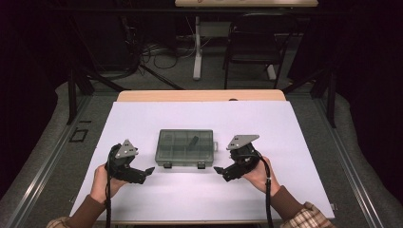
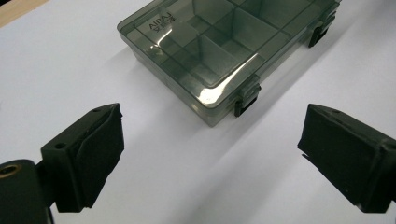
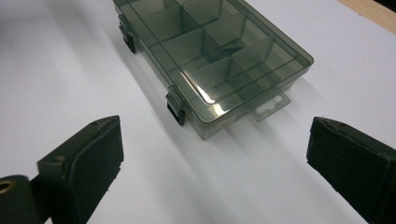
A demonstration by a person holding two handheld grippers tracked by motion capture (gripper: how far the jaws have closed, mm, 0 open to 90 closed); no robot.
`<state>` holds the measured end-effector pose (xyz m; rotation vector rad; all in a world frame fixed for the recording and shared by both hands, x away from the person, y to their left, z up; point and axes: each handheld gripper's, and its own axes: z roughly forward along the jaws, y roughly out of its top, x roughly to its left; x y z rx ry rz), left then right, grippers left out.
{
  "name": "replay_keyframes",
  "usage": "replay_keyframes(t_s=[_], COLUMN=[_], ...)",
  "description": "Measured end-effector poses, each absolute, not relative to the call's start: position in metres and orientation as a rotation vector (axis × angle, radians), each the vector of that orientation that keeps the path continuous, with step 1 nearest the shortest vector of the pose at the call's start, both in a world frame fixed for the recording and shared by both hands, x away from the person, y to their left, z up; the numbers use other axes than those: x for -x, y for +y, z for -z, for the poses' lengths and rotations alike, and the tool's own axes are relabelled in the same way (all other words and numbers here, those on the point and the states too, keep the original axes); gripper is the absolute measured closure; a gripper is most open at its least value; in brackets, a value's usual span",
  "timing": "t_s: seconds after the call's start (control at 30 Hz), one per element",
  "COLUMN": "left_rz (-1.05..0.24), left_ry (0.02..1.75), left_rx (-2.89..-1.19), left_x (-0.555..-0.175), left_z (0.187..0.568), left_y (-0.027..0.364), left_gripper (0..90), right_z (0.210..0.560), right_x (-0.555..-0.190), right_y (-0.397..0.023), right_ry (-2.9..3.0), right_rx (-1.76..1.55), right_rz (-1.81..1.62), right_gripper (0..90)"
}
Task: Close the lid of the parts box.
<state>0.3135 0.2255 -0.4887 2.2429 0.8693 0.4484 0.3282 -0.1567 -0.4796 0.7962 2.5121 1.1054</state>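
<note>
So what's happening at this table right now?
A person holds a two-jaw gripper in each hand on either side of a smoky grey compartment box that lies on a white sheet. The box's lid is down, with two dark latches on its near edge. The left gripper and the right gripper both have their jaws wide apart with nothing between them, aimed at the box's near corners without touching it.

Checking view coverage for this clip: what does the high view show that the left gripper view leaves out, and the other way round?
High view alone: both hands, the left gripper and right gripper, jaws open, flanking the box, and a small dark item inside. Left gripper view alone: raised lettering on the lid corner. Both: the smoky transparent plastic compartment box, lid down, two front latches, on the white sheet.
</note>
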Motion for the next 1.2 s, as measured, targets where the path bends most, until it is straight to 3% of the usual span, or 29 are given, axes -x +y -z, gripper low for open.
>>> replay_keyframes(t_s=[0.53, 1.2], left_rz=[-0.465, -0.493], left_ry=[0.890, 0.913], left_rx=[-2.244, -2.185], left_x=[-0.291, -0.265], left_z=[0.495, 0.510], left_y=[0.235, 0.252], left_gripper=[0.0, 0.0], right_z=[0.479, 0.494], right_x=[-0.302, -0.274], right_y=[-0.189, -0.222], right_ry=[2.445, 2.383], right_rx=[-0.821, -0.903], right_rz=[-1.103, -1.100], right_gripper=[0.3, 0.0])
